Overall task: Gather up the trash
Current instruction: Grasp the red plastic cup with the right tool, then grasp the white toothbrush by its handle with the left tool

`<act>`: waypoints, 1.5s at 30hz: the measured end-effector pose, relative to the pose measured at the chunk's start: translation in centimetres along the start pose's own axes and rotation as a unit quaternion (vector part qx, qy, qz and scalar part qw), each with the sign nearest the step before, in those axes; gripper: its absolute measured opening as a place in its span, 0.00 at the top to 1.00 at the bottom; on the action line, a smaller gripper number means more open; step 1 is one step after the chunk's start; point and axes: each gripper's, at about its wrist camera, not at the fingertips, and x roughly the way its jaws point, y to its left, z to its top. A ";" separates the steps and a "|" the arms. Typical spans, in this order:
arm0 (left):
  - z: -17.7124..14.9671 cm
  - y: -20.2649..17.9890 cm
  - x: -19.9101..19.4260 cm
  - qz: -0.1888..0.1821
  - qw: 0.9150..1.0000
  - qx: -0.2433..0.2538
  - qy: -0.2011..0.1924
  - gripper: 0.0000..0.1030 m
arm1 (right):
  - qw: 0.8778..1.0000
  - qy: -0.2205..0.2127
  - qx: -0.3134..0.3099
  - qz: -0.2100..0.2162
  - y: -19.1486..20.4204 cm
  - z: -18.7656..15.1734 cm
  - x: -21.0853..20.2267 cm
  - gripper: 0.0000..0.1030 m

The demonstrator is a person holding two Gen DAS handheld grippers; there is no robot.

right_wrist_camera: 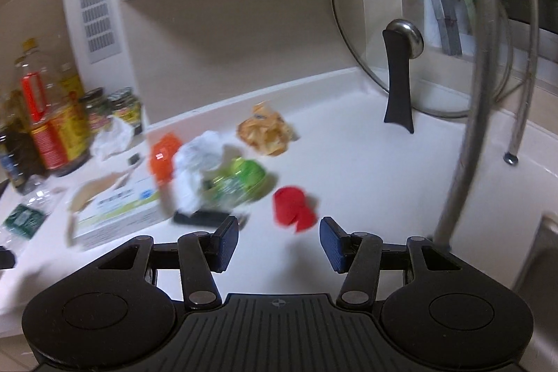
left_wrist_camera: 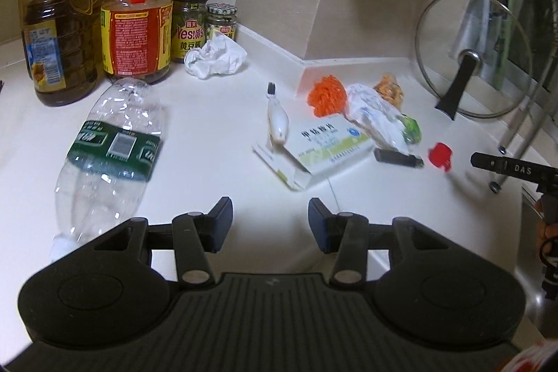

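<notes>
Nothing looks collected yet: the empty bottle (left_wrist_camera: 104, 149), crumpled tissue (left_wrist_camera: 214, 56), medicine box (left_wrist_camera: 324, 145) and red scraps (right_wrist_camera: 294, 210) (plus wrappers) all lie on the desk (left_wrist_camera: 216, 114). Left gripper (left_wrist_camera: 270, 220) and right gripper (right_wrist_camera: 279, 241) hang released, holding nothing.

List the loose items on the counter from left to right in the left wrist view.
Empty water bottle → crumpled white tissue → toothbrush → medicine box → black lighter → red scrap.
</notes>
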 end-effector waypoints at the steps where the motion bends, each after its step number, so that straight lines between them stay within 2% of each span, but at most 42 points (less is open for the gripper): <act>1: 0.2 -0.1 0.5 0.004 1.000 0.000 0.001 0.58 | 1.000 0.003 -0.001 0.000 -0.2 0.2 0.8 0.48; 8: 1.3 -0.4 2.7 0.019 1.000 0.007 0.006 0.58 | 0.999 0.023 -0.025 0.010 -1.0 0.7 5.3 0.48; 15: 2.7 -0.8 4.1 0.019 1.000 0.010 0.004 0.58 | 0.998 0.030 -0.042 0.018 -0.8 1.0 7.3 0.49; 17: 3.2 -1.0 4.5 0.016 1.000 0.013 0.002 0.58 | 0.998 0.031 -0.051 0.020 -0.6 1.0 7.6 0.53; 18: 3.5 -1.1 4.6 0.014 1.000 0.014 0.001 0.58 | 0.998 0.033 -0.054 0.020 -0.5 1.0 7.7 0.60; 21: 4.3 -1.5 5.1 0.009 1.000 0.019 -0.003 0.58 | 0.998 0.036 -0.051 0.019 -0.7 1.0 8.0 0.67; 29: 6.9 -2.1 7.4 -0.007 1.000 0.028 -0.002 0.58 | 0.999 0.010 -0.042 0.025 -1.3 1.8 7.1 0.68; 33: 8.4 -2.2 9.7 -0.003 0.999 0.037 0.013 0.58 | 0.999 -0.002 -0.033 0.027 -1.7 2.5 6.7 0.68; 38: 10.1 -1.6 13.2 0.009 0.998 0.040 0.050 0.58 | 0.999 -0.006 -0.022 0.030 -2.3 2.7 6.4 0.68; 45: 11.3 -1.4 16.8 0.024 0.994 0.050 0.094 0.68 | 0.999 -0.006 -0.013 0.031 -2.7 2.4 6.2 0.68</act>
